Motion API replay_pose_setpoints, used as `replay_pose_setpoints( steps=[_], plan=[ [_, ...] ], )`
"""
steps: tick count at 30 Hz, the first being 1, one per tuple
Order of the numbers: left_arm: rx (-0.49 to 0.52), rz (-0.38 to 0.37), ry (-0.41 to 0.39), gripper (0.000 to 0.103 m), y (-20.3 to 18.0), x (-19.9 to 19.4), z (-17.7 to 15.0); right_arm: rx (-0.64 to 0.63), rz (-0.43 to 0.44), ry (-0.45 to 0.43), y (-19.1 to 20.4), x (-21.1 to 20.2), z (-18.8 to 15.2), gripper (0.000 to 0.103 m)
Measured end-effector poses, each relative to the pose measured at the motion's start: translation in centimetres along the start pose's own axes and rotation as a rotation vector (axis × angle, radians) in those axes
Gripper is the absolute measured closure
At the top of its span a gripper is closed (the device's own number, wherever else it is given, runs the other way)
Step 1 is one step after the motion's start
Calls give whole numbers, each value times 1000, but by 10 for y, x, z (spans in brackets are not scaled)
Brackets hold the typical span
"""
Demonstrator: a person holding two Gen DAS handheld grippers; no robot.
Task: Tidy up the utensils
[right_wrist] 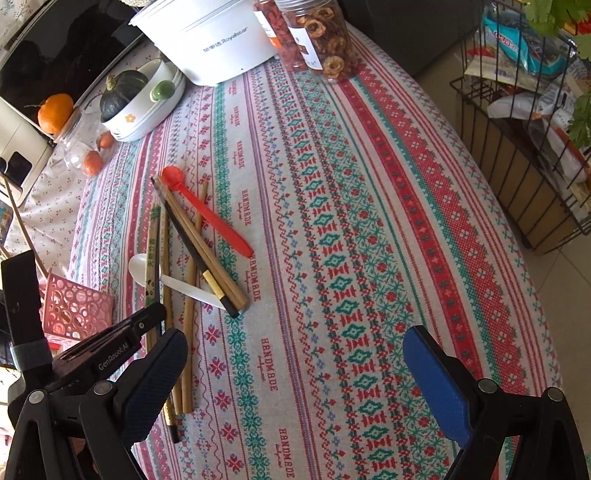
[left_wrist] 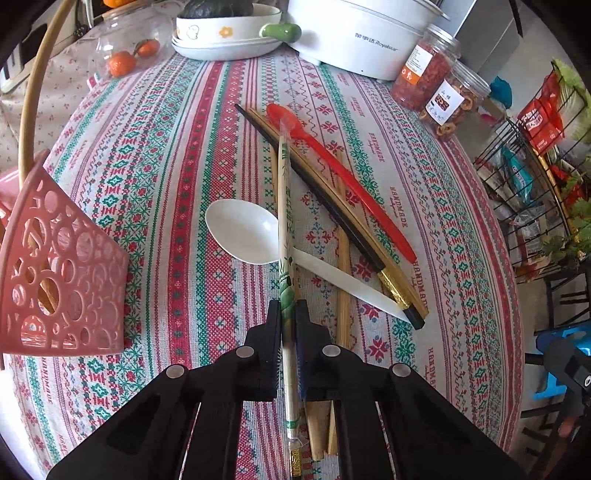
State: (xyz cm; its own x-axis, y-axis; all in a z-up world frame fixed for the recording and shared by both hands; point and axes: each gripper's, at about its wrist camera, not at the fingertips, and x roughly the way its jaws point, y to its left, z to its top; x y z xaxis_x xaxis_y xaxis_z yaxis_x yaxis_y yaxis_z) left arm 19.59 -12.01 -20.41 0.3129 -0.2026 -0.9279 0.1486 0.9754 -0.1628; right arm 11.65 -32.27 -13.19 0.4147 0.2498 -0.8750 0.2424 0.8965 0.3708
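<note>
My left gripper (left_wrist: pixel 288 308) is shut on a paper-wrapped pair of chopsticks (left_wrist: pixel 283 206) with green print, which runs away from me over the white spoon (left_wrist: pixel 243 230). Beside them lie a red spoon (left_wrist: pixel 332 162), black chopsticks with gold bands (left_wrist: pixel 332 210) and plain bamboo chopsticks (left_wrist: pixel 343 295), all crossed in a loose pile. A pink perforated basket (left_wrist: pixel 55 280) stands to the left, with wooden sticks inside. In the right wrist view my right gripper (right_wrist: pixel 295 369) hangs open over bare tablecloth, to the right of the pile (right_wrist: pixel 199 243) and of the left gripper (right_wrist: pixel 147 317).
At the back stand a white electric cooker (left_wrist: pixel 354 33), two jars of dried snacks (left_wrist: pixel 454 99), a bowl with a dark squash (left_wrist: pixel 225 29) and a glass jar of oranges (left_wrist: pixel 129 48). A wire rack (right_wrist: pixel 517 155) stands past the table's right edge.
</note>
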Motion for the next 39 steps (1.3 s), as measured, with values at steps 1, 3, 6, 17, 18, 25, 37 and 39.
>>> replay_pose_setpoints(
  steps=[1,3,6,17,18,25,37,39],
  plan=[
    [21,-5,9,97,-2,-2,-4,3,2,2,0,0,0,6],
    [62,-18,37,96,-6,-5,-14,7,6,6,0,1,-1,6],
    [131,-32,91,96,-9,-10,-29,10,10,10,1,1,-1,6],
    [373,-50,352,68,-20,-28,-68,26,7,18,0,4,-1,6],
    [369,-66,328,65,-21,-34,-64,25,7,19,0,4,-1,6],
    [188,-53,155,60,-5,-43,-23,17,5,28,0,7,-2,6],
    [187,86,166,86,-3,2,-7,8,16,68,4,16,-5,6],
    [229,108,163,86,-9,4,-8,-1,26,112,8,24,-9,6]
  ],
)
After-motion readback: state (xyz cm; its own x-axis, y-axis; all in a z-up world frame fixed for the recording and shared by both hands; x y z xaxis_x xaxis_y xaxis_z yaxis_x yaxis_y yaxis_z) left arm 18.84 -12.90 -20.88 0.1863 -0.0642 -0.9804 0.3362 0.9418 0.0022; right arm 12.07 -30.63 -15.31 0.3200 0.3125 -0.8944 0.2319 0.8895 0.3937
